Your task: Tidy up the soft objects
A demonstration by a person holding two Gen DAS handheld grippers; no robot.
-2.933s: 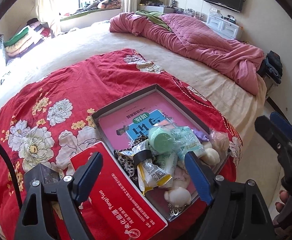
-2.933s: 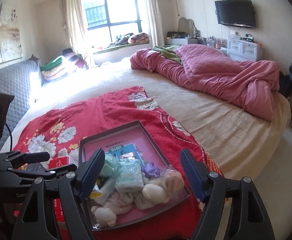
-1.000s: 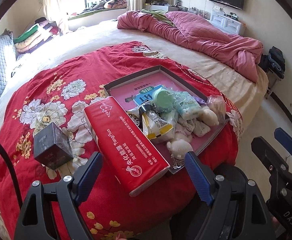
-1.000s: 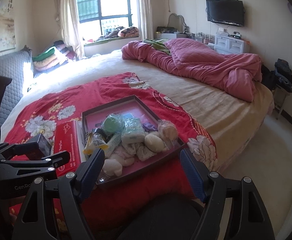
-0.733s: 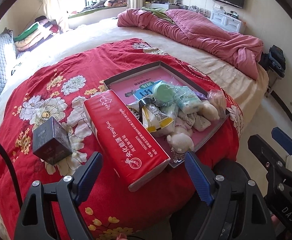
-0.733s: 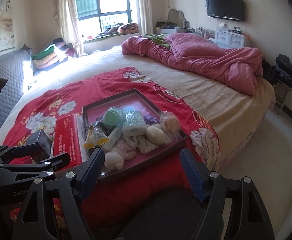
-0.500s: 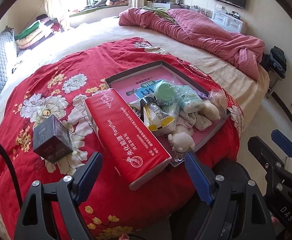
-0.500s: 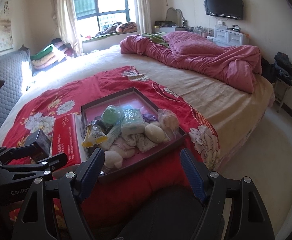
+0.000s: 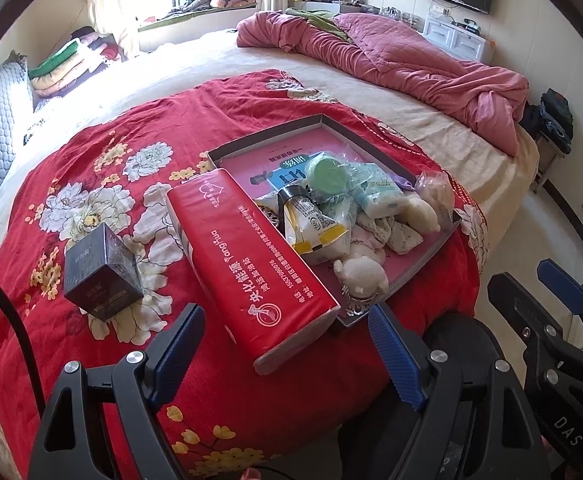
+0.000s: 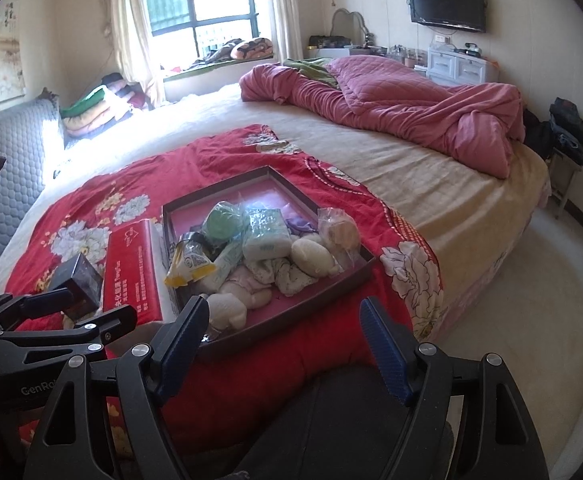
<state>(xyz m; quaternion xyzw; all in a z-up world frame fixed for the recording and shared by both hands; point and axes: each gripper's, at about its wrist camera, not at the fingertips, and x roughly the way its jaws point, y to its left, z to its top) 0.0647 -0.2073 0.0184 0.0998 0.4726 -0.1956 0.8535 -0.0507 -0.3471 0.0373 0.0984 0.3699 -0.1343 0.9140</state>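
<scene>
Both grippers, left (image 9: 287, 350) and right (image 10: 287, 344), fingers spread and empty, hang off the bed's near edge facing the tray (image 10: 333, 280) heaped with soft items beside a red box (image 9: 247, 256).

Daylight pours through the window (image 10: 207, 12), blowing out the pale sheet (image 10: 195, 116) beneath it. The red floral blanket (image 9: 103, 184) stays evenly lit and sharp. Fisheye bending curves the walls, and dark vignetting rings both views (corners fully black).
</scene>
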